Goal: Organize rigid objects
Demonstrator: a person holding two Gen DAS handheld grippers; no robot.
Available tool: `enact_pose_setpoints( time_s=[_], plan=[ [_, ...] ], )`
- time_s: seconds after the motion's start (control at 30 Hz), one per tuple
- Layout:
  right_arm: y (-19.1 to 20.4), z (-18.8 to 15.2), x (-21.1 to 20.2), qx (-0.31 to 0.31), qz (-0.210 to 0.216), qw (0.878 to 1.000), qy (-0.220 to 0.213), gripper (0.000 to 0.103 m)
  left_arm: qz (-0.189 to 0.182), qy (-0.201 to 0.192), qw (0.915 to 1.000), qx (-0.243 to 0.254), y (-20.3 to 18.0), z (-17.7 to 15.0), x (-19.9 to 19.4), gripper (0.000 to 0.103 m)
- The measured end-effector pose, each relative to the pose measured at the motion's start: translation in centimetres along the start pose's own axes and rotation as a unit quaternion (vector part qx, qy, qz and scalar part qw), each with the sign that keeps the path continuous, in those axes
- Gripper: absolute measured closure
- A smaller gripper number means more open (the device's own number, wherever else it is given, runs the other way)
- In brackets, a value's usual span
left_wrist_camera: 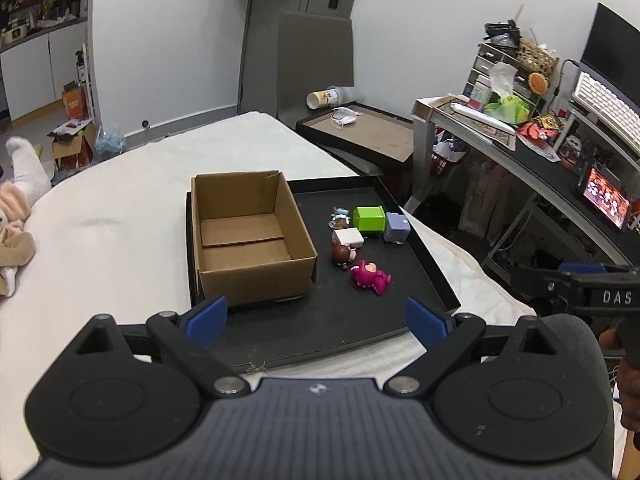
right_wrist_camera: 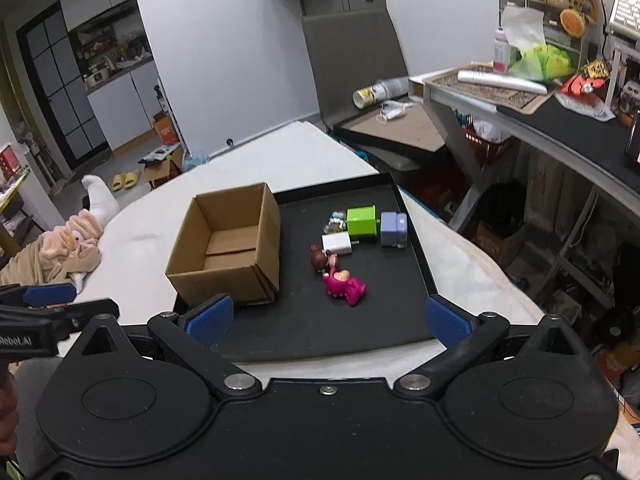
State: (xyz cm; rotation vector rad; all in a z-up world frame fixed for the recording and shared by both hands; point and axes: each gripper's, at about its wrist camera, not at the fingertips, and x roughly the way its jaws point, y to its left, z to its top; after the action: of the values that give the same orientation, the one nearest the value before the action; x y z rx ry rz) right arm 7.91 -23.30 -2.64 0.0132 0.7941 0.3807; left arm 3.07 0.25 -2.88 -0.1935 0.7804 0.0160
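Both claws, left point(left_wrist_camera: 316, 322) and right point(right_wrist_camera: 327, 320), hang released with jaws wide over the tray's point(right_wrist_camera: 416, 240) near edge, likely staged for a first pick. Ahead, the box point(right_wrist_camera: 224, 248) sits empty, open side up; right of it lie the toys. Nearest is the pink figure point(right_wrist_camera: 344, 284), on its side, long axis slanting away leftward.
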Motion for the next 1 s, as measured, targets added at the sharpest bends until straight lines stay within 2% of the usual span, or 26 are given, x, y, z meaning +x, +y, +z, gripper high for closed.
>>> enact_pose_setpoints(
  time_s=[0.23, 0.7, 1.0],
  plan=[
    [-0.2, 0.2, 2.0, -0.005, -0.002, 1.0, 0.025, 0.0, 0.011, 0.009, 0.9999, -0.001, 1.0, 1.0, 1.1, 0.008],
    [-1.4, 2.0, 6.8, 0.0, 0.012, 0.998, 0.058, 0.0, 0.027, 0.034, 0.9984, -0.035, 4.1, 3.0, 4.9, 0.009],
    [-2.7, 3.5, 10.2, 0.028, 0.019, 0.996, 0.081, 0.0, 0.033, 0.05, 0.9969, -0.052, 6.1, 4.1, 7.8, 0.014]
  ],
)
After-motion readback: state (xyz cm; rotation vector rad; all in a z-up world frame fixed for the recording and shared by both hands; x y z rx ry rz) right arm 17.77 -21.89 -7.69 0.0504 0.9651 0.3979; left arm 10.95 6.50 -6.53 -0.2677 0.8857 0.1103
